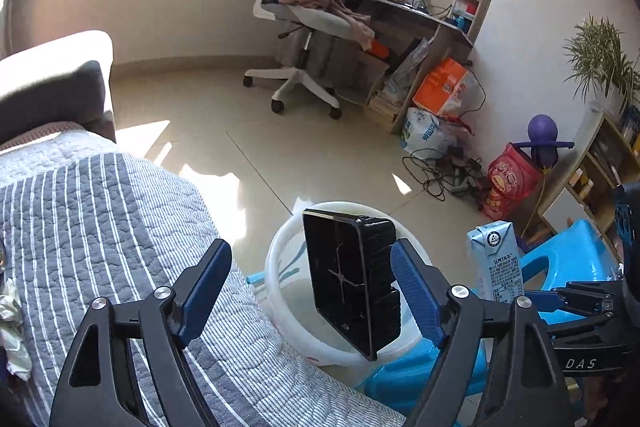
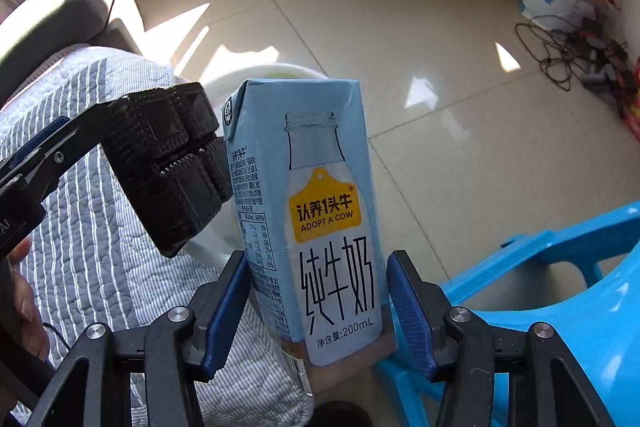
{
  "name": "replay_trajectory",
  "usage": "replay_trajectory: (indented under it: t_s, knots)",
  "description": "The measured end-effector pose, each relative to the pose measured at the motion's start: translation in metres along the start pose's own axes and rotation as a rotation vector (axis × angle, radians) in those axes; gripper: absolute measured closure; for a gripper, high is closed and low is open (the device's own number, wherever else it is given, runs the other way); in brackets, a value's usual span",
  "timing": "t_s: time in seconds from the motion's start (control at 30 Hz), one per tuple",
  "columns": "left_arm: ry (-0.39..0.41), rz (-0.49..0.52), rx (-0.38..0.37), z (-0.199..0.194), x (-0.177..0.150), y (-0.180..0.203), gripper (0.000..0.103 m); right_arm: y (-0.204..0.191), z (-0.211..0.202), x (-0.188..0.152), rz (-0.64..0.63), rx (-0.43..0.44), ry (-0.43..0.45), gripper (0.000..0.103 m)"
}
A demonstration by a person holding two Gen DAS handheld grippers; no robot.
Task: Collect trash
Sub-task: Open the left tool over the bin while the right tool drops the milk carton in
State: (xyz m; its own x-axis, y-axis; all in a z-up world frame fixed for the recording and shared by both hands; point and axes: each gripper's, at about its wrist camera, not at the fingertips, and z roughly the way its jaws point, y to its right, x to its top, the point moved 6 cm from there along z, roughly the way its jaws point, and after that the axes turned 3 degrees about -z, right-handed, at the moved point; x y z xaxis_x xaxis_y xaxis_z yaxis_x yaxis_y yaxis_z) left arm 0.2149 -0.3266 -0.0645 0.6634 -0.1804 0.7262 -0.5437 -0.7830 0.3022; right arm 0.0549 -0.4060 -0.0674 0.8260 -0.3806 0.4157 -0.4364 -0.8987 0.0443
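Both grippers are seen at the frames' lower centre: one milk carton (image 2: 320,219) is pinched upright by the right gripper (image 2: 318,311), while one black tray (image 1: 352,283), over one white bin (image 1: 280,267) beside one blue stool (image 1: 572,259), stands tilted between the spread fingers of the left gripper (image 1: 310,295), touching the right finger.

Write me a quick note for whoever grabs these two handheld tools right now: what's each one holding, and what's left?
Left tool: open; the black plastic tray sits tilted between its fingers above the white bin. Whether anything still grips it, I cannot tell.
Right tool: shut on the milk carton, held upright close beside the tray and bin.
Done: both pieces brought to the bin.
Left: get tray and carton into the bin. Crumpled wrapper on the striped bedspread may be next.
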Motion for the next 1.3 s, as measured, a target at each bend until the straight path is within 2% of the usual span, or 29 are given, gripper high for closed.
replay_trajectory:
  t_s: [0.07,0.27,0.5,0.7,0.9,0.93,0.97,1.03,1.3]
  knots:
    - [-0.038,0.003,0.065,-0.002,-0.003,-0.008,0.008,-0.001,0.001,0.003,0.004,-0.001,0.004,0.042]
    - [-0.133,-0.002,0.213,-0.02,-0.024,-0.047,0.003,-0.004,0.003,0.012,0.018,0.004,0.002,0.042]
    - [-0.124,0.066,0.337,-0.066,-0.028,-0.081,0.001,-0.009,0.015,0.024,0.033,0.006,-0.006,0.042]
    - [-0.146,0.034,0.373,-0.098,-0.043,-0.108,0.001,-0.013,0.03,0.036,0.057,-0.002,-0.018,0.042]
    - [-0.141,0.047,0.411,-0.125,-0.053,-0.126,0.001,-0.022,0.042,0.043,0.062,-0.019,-0.016,0.041]
    - [-0.141,0.048,0.415,-0.129,-0.054,-0.129,0.001,-0.024,0.043,0.044,0.063,-0.012,-0.014,0.038]
    - [-0.141,0.048,0.417,-0.132,-0.054,-0.131,0.001,-0.027,0.044,0.045,0.064,-0.004,-0.015,0.025]
    - [-0.14,0.053,0.422,-0.139,-0.057,-0.136,0.001,-0.032,0.042,0.046,0.064,0.012,-0.003,0.016]
    - [-0.155,0.061,0.442,-0.159,-0.066,-0.157,0.001,-0.055,0.03,0.043,-0.01,-0.013,0.002,0.014]
